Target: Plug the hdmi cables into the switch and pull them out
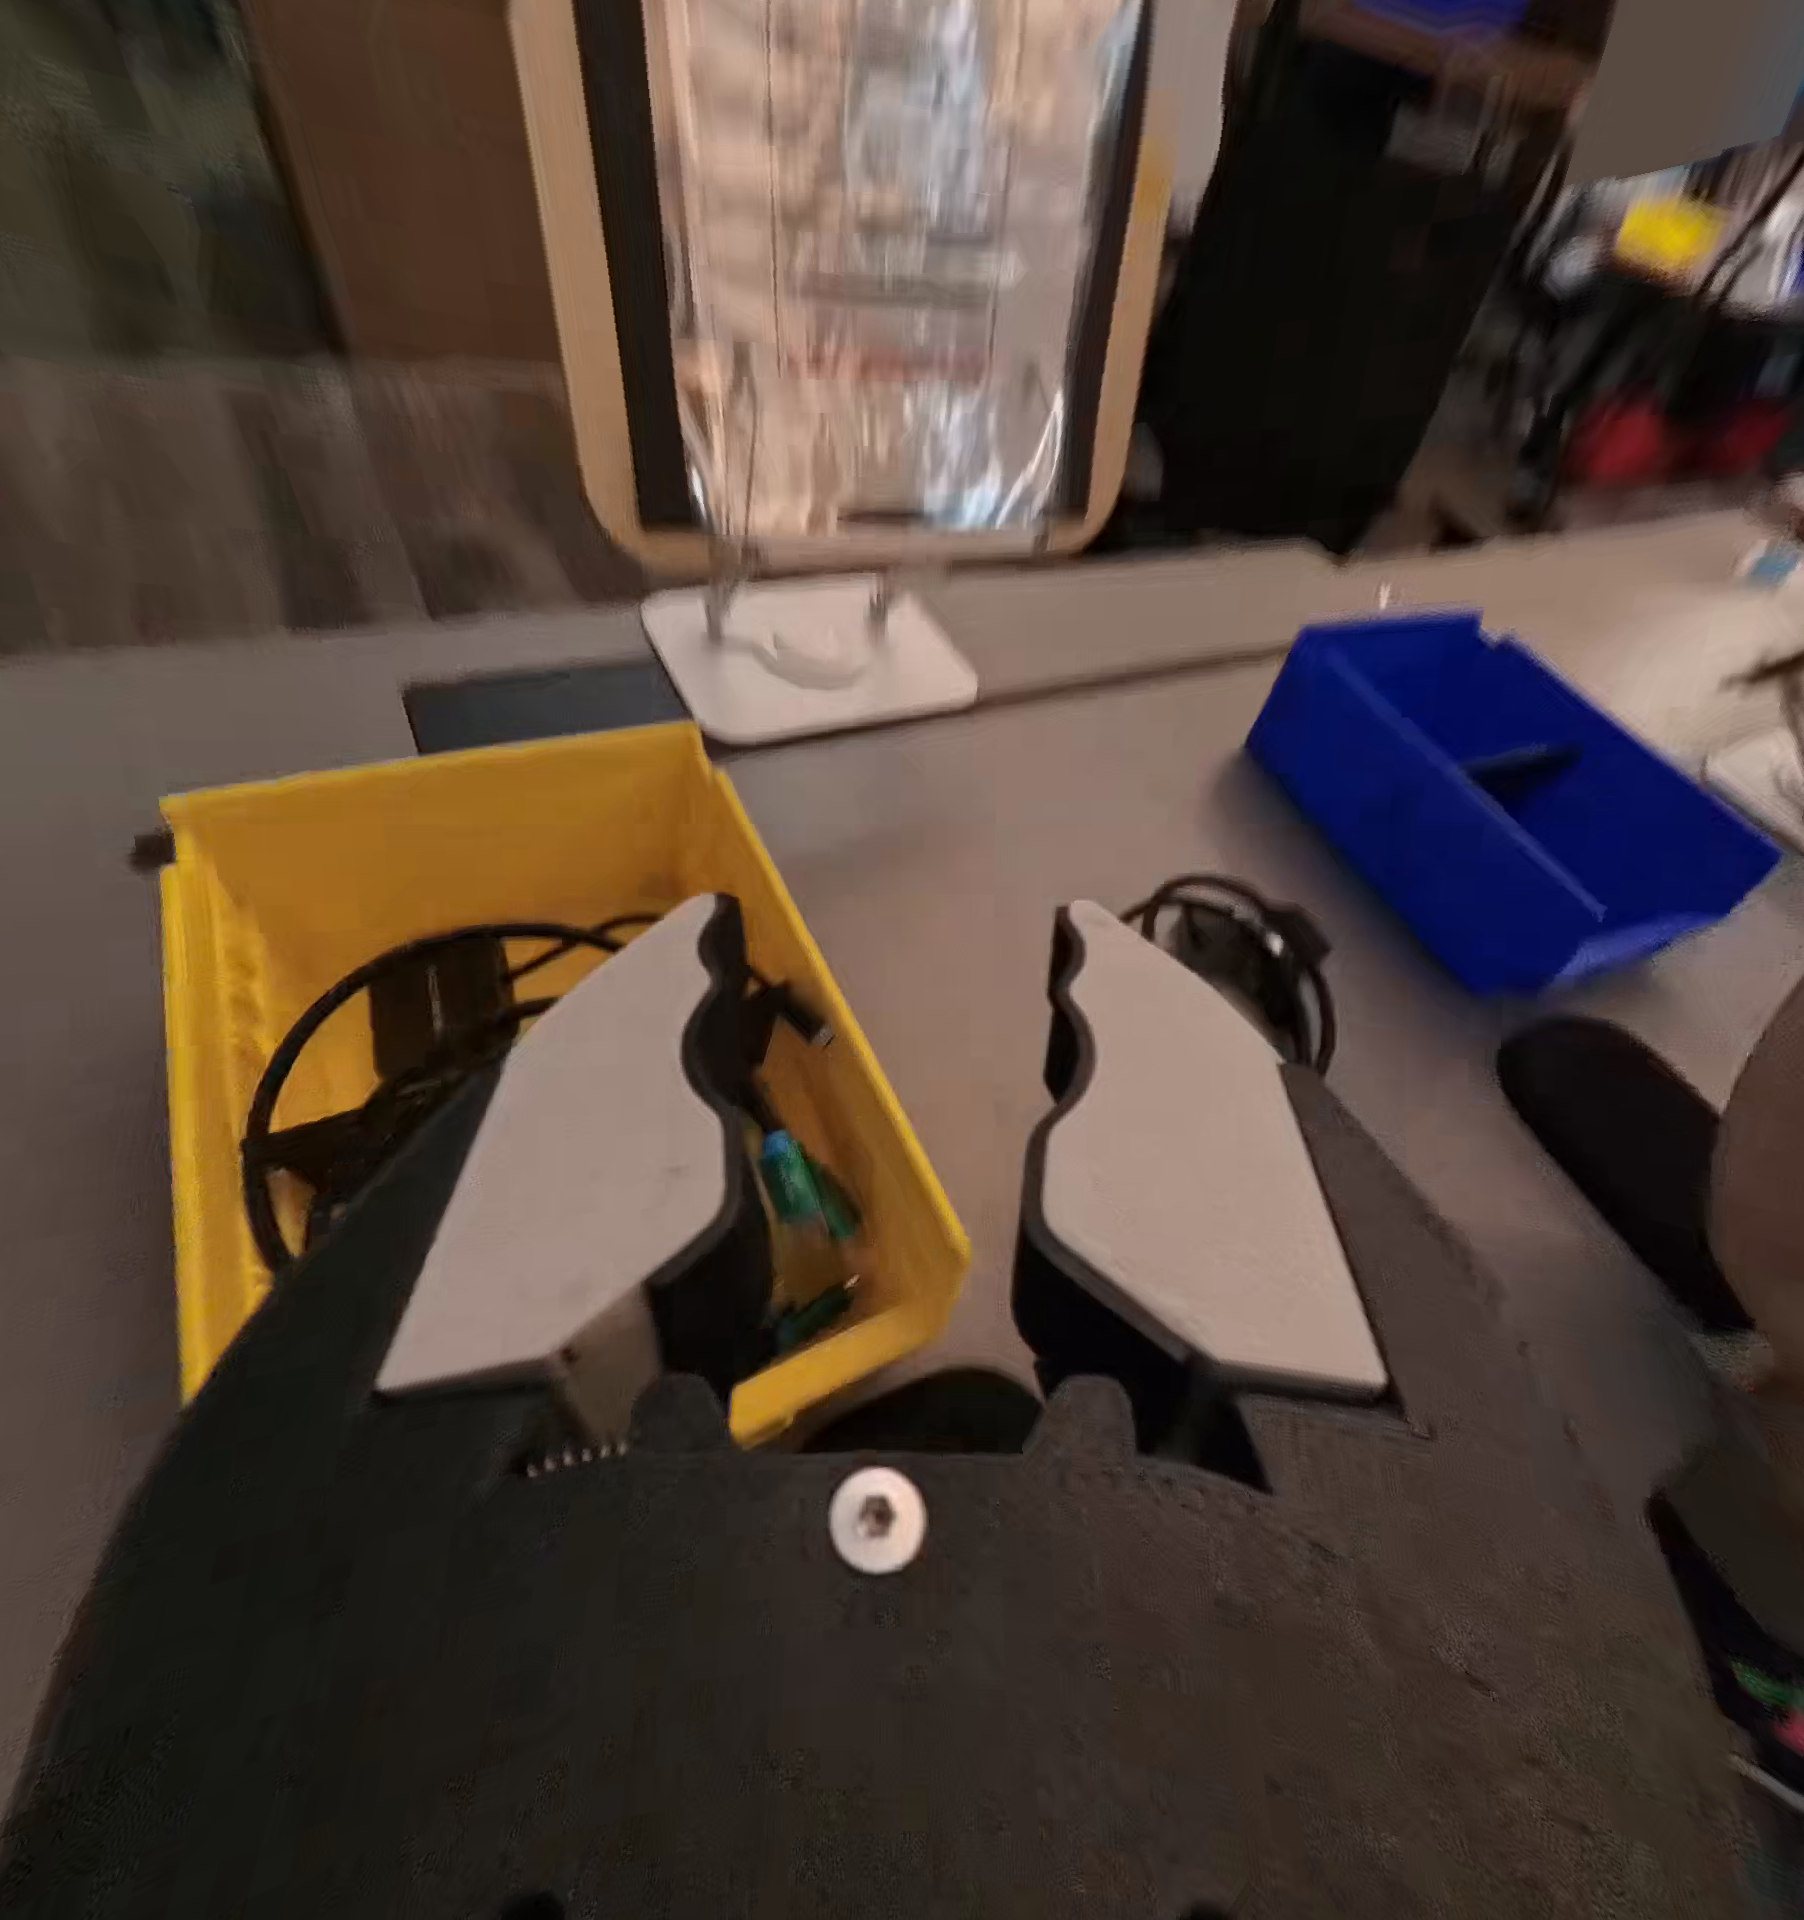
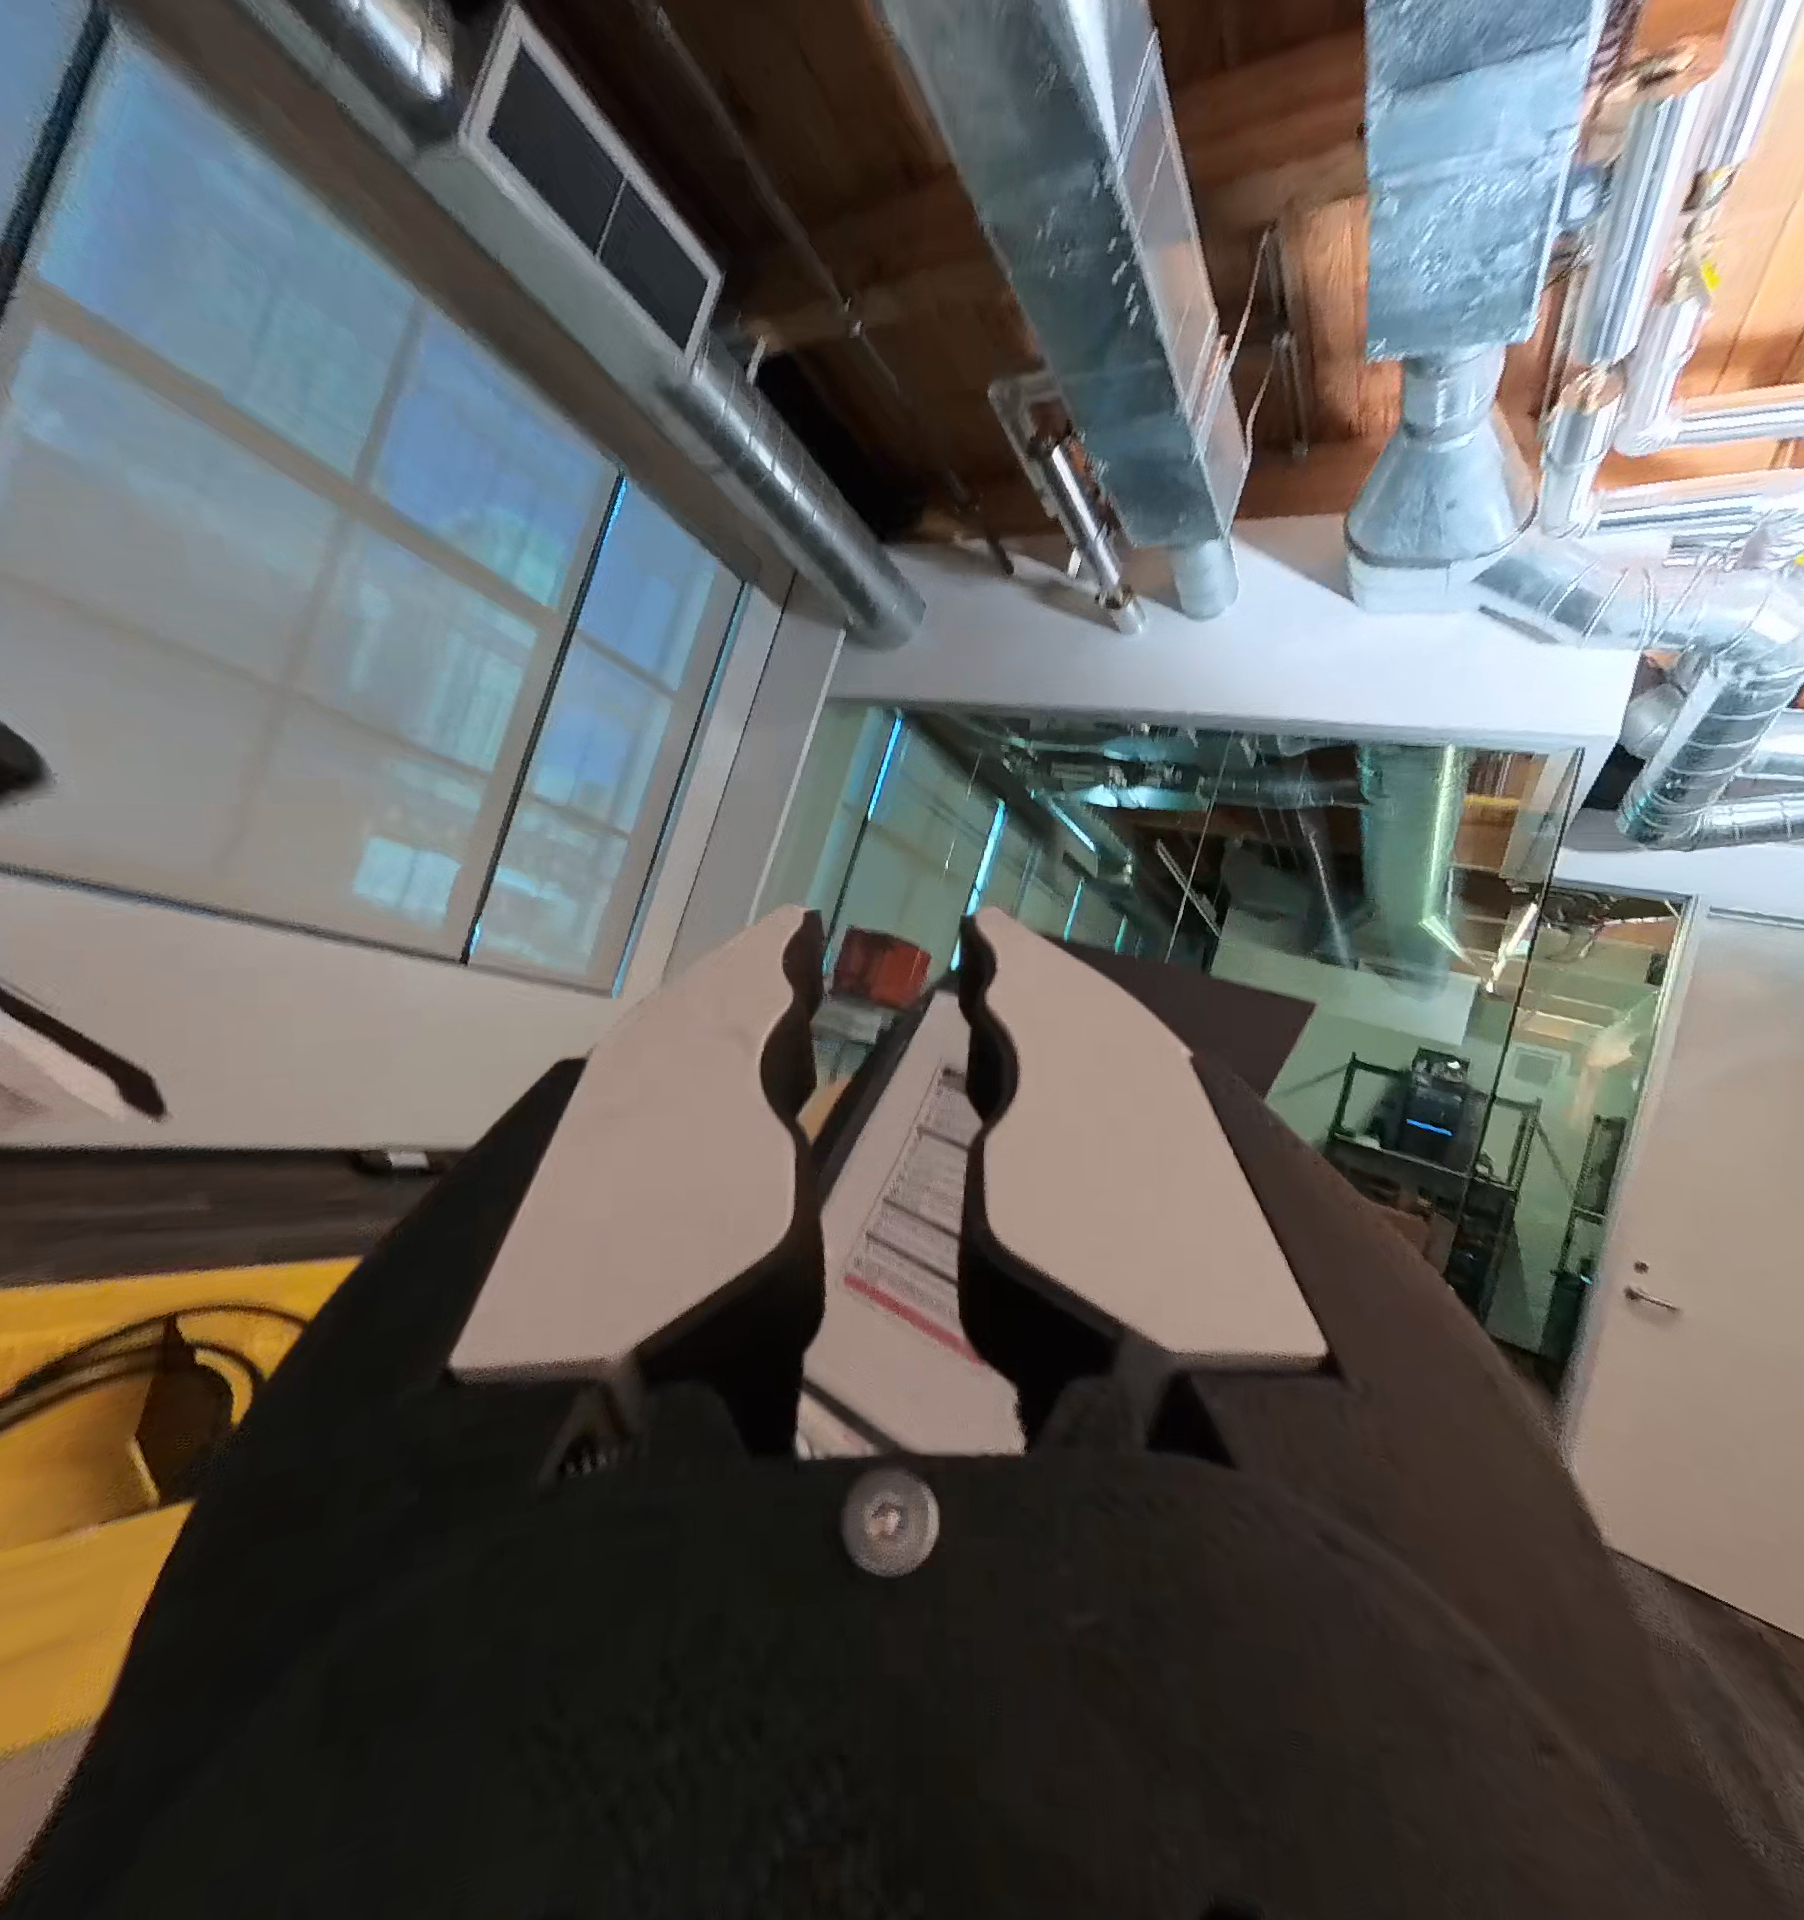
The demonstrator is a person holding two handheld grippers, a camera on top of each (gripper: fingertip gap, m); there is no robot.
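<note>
1. Left gripper (image 1: pixel 887 914): jaws wide apart, empty, above the table.
2. Coiled black cable (image 1: pixel 1241 956): just beyond its right finger; more cables in yellow bin (image 1: pixel 441 821).
3. Right gripper (image 2: pixel 893 920): narrowly parted, empty, tilted ceilingward, farther away.

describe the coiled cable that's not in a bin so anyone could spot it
Start at the grey table, between the yellow bin and the blue bin. A black coiled cable lies loose on the tabletop, partly hidden behind the left claw. The other black cables sit inside the yellow bin.

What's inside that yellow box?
The yellow box holds coiled black cables and small green parts. The left tongs cover its near corner.
</note>
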